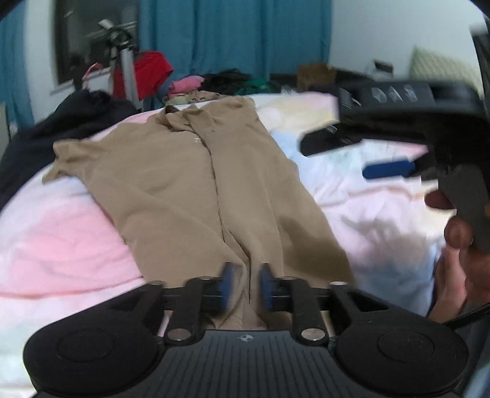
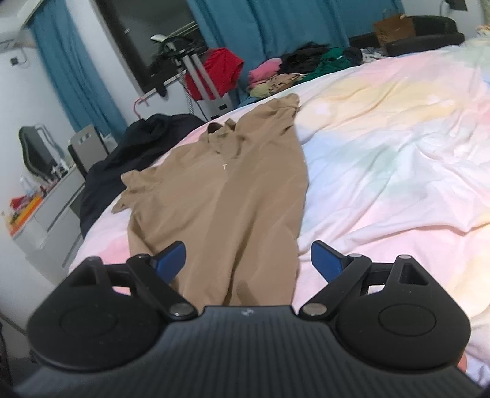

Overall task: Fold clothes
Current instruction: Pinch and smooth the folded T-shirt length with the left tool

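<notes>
Shirt [image 1: 196,189] lies lengthwise on the bed [image 1: 61,232]; both the left gripper [image 1: 246,283] and right gripper [image 2: 248,263] hover released, so pinch the hem corners evenly.

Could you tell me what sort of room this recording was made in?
Most likely a bedroom: a wide bed with pastel bedding carries a tan garment, more clothes are heaped beyond it, and teal curtains hang along the wall.

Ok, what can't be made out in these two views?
- Tan shirt near hem: both views, cut off behind gripper bodies.
- Left gripper fingers: left view, motion-blurred; cloth contact unclear.
- Clothes pile: too small to separate.
</notes>
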